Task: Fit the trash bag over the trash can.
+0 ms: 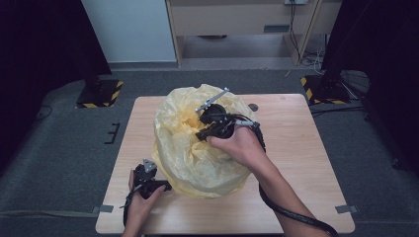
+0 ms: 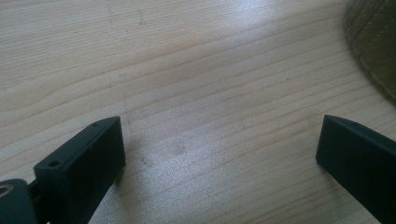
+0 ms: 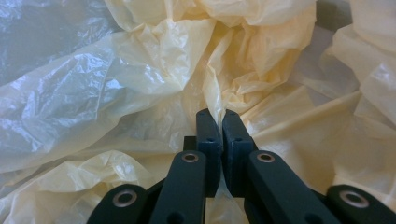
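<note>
Big crumpled yellow plastic bag (image 1: 195,148) takes up the table's middle, blocks any straight path across. Bare wooden table (image 1: 291,163) open to the bag's right and along the near edge. Left gripper (image 1: 148,180) sits just beside the bag's near-left edge, jaws wide, bare wood between them. Right gripper (image 3: 222,119) buried in bag folds, plastic crowding both sides.

One yellow plastic bag (image 1: 197,148) (crumpled), two hand-held grippers.
</note>
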A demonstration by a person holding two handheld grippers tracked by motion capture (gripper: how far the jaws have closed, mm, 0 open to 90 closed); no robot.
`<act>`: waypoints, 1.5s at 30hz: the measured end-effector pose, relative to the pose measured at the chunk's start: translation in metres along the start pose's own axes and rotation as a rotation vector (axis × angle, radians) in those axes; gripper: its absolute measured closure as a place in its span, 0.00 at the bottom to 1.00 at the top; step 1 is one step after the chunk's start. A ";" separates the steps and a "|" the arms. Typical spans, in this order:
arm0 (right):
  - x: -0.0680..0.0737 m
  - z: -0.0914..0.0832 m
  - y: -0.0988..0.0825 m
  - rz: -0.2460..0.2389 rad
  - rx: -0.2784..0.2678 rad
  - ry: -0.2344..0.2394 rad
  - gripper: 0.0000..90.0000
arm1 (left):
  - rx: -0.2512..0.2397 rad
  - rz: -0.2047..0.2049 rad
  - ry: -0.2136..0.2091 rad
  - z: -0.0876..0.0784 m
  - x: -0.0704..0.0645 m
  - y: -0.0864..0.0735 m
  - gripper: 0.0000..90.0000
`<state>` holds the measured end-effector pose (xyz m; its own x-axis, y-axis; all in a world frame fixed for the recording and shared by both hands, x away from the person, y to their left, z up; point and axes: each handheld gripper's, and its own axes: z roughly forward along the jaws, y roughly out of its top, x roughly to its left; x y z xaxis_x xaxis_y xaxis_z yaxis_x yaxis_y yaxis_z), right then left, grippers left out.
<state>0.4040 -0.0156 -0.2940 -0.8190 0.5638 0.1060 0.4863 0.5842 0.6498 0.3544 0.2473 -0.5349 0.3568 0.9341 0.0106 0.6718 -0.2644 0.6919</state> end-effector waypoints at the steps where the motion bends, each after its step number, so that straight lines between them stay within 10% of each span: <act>1: -0.001 -0.001 0.000 0.000 -0.004 0.001 0.96 | 0.000 -0.001 0.000 0.000 0.000 0.000 0.01; 15: -0.002 -0.024 0.001 0.045 -0.106 -0.001 0.73 | -0.001 -0.002 0.000 0.000 0.000 0.000 0.01; 45: -0.028 -0.080 -0.024 0.112 -0.222 -0.011 1.00 | -0.001 -0.002 0.001 0.000 0.000 0.000 0.01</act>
<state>0.3911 -0.0920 -0.2524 -0.7597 0.6251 0.1791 0.4939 0.3757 0.7841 0.3543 0.2471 -0.5350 0.3549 0.9349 0.0098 0.6719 -0.2623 0.6926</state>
